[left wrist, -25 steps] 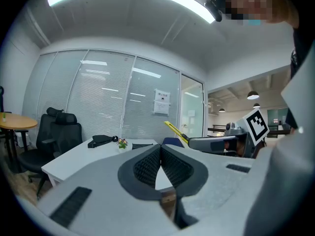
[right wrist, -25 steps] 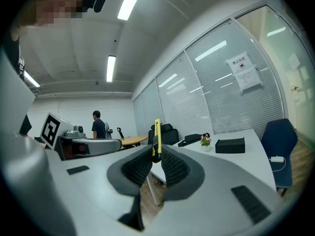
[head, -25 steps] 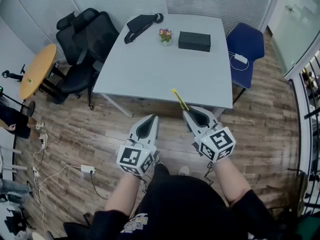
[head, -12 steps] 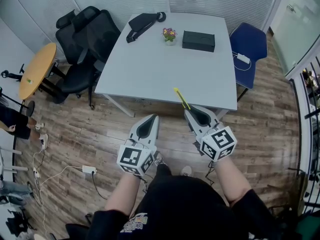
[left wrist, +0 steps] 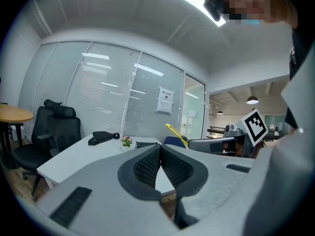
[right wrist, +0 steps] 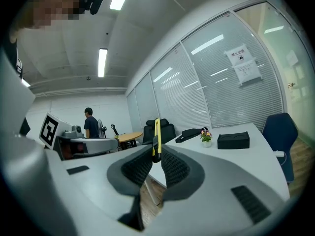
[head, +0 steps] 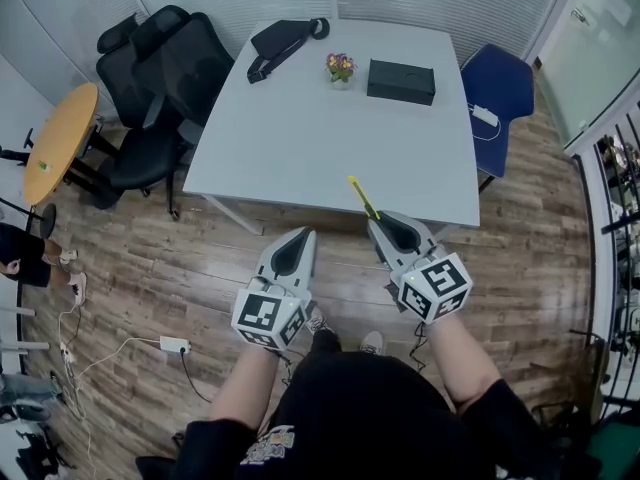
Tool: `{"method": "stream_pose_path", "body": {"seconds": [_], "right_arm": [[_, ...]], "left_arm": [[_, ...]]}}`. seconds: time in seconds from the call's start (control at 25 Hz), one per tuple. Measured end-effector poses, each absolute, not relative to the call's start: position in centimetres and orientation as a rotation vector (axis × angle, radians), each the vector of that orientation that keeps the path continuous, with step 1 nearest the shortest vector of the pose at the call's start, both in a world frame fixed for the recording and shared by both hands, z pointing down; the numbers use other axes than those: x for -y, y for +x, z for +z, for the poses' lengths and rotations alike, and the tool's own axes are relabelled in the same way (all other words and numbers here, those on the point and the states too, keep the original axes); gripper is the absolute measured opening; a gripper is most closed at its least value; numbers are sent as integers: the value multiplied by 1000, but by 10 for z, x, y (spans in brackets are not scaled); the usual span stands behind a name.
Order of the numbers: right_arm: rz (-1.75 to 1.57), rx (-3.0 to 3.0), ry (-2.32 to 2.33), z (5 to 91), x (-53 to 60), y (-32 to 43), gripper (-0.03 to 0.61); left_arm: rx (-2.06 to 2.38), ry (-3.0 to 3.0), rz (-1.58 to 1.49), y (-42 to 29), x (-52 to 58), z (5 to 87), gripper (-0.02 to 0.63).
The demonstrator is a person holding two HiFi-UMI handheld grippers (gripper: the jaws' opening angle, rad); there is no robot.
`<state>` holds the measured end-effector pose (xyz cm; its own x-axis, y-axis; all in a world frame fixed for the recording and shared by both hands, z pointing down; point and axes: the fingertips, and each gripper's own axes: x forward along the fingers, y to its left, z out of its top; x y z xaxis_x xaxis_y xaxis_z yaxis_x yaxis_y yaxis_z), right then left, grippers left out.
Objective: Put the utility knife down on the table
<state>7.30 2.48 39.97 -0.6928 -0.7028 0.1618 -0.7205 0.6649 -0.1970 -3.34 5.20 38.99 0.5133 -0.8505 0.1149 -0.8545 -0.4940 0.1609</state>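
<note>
- The right gripper holds a yellow knife in the air at the near edge of the white desk. Its fingers are clamped on the knife's lower end (the rest of it juts up and away from the person).
- The knife is off the desk. In the head view its far tip lies over the desk's near rim.
- The left gripper hangs just beside the right one, over the wood floor and short of the desk. Its fingers meet at the tips with nothing between them.
- Along the desk's far side lie a black box, a small pot of flowers and a black bag.
- A blue chair stands at the desk's right corner and black office chairs at its left. A round wooden table sits farther left.
- In the right gripper view, a person stands in the background with their back turned.
</note>
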Motion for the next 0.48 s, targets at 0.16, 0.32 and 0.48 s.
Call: {"method": "stream_pose_path", "body": {"seconds": [0.16,0.32,0.48], "right_arm": [[392,2769,1225,405,-7,61,58],[398,2741,1256,410,10,48,58],[408,2716,1298,414,26,32,58]], "left_arm": [[1420,2554,23,-46,-33,398,6],[1385,2558,20,-60,-14,403,5],[1345,2571,20,-78,3,407,5]]}}
